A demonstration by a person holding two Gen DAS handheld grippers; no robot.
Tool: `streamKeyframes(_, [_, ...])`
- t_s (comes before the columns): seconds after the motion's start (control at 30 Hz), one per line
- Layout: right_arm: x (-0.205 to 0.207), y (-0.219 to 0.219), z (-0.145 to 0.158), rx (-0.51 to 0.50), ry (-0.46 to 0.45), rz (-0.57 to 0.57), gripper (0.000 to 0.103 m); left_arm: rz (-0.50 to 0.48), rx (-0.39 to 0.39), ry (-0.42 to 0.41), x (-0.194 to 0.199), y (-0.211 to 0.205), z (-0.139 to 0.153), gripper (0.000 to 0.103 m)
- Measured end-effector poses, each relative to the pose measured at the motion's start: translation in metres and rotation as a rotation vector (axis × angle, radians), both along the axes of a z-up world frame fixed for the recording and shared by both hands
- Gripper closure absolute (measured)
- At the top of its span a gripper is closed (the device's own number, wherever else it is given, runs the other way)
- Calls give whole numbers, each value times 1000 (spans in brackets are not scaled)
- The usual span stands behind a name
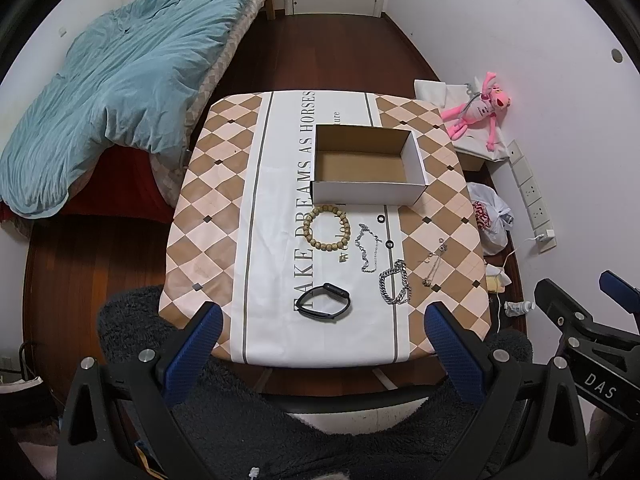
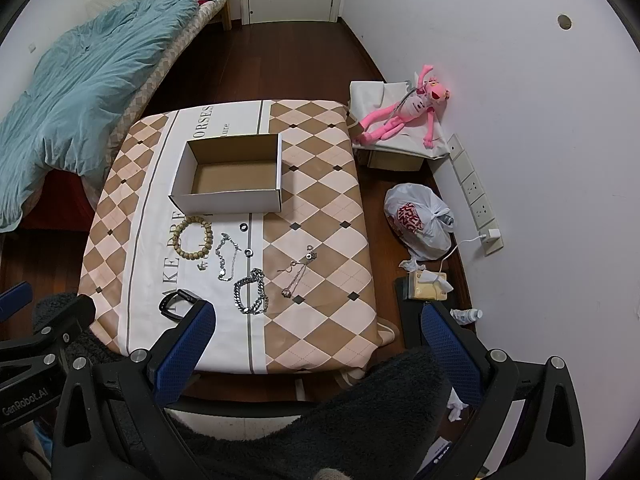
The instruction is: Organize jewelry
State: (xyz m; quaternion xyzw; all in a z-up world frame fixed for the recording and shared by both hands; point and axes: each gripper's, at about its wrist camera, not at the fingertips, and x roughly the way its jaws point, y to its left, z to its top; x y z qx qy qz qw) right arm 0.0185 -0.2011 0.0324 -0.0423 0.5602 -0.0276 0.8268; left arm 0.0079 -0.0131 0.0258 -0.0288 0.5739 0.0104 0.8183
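A small worktop [image 1: 208, 216] wears a cloth with brown and pink diamonds. A cardboard box [image 1: 368, 194] sits on it, open at the top, with nothing inside. The jewelry lies in front of the box, on the near side. A ring of wooden beads [image 1: 327, 227] lies just beside the box. Next to it is a thin silver chain [image 1: 370, 250]. A fat silver chain [image 1: 396, 288] is closer to us. A little gold chain [image 1: 434, 266] lies to the right, on the diamonds. A black band [image 1: 325, 303] lies near the front edge. Two tiny black rings [image 1: 381, 218] sit near the box.

The left gripper [image 1: 320, 334] hangs over the front edge, its jaws wide apart and holding nothing. The right gripper [image 2: 316, 334] is the same, jaws wide apart. A pink toy [image 2: 404, 114] lies by the wall.
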Motion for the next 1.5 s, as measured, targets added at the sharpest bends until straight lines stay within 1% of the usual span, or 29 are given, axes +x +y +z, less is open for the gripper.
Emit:
streamKeyframes(0.2, [0, 0, 1, 2, -4, -1, 0, -1, 1, -5, 2, -1, 2, 0])
streamKeyframes(0.3, [5, -1, 2, 11, -2, -13, 0, -5, 2, -9, 9, -1, 0, 0])
streamKeyframes(0.43, [20, -12, -9, 33, 4, -51, 0, 3, 45, -19, 20, 6, -19, 0])
streamKeyframes(0.53, [34, -15, -32, 42, 18, -72, 0, 20, 86, -24, 34, 13, -38, 0])
streamKeyframes(0.6, [44, -13, -54, 44, 52, -73, 0, 31, 112, -15, 40, 20, -56, 0])
streamKeyframes(0.73, [60, -11, -108, 96, 145, -80, 0, 40, 165, 50, 54, 34, -97, 0])
streamKeyframes(0.83, [60, -8, -151, 109, 208, -85, 0, 37, 196, 96, 56, 41, -125, 0])
streamKeyframes(0.97, [57, -3, -193, 123, 275, -92, 2, 24, 208, 157, 54, 46, -158, 1])
streamKeyframes(1.07, [55, 0, -211, 131, 301, -91, 3, 12, 190, 207, 52, 47, -182, 2])
streamKeyframes(1.1, [55, 1, -214, 135, 305, -90, 4, 4, 180, 222, 52, 46, -190, 4])
streamKeyframes(1.17, [55, 3, -223, 137, 316, -88, 7, -10, 169, 254, 51, 46, -204, 14])
streamKeyframes(1.2, [55, 4, -226, 139, 323, -88, 9, -16, 159, 266, 51, 45, -210, 22])
streamKeyframes(1.23, [55, 5, -229, 141, 330, -89, 9, -20, 151, 279, 51, 44, -215, 27])
streamKeyframes(1.37, [56, 6, -239, 149, 346, -88, 12, -46, 126, 293, 51, 42, -228, 31])
streamKeyframes(1.4, [57, 6, -239, 150, 352, -88, 13, -53, 120, 295, 50, 41, -230, 36])
streamKeyframes(1.43, [57, 6, -241, 153, 355, -88, 13, -60, 116, 295, 50, 40, -232, 43])
streamKeyframes(1.5, [59, 3, -244, 158, 363, -89, 15, -76, 97, 294, 49, 37, -235, 52])
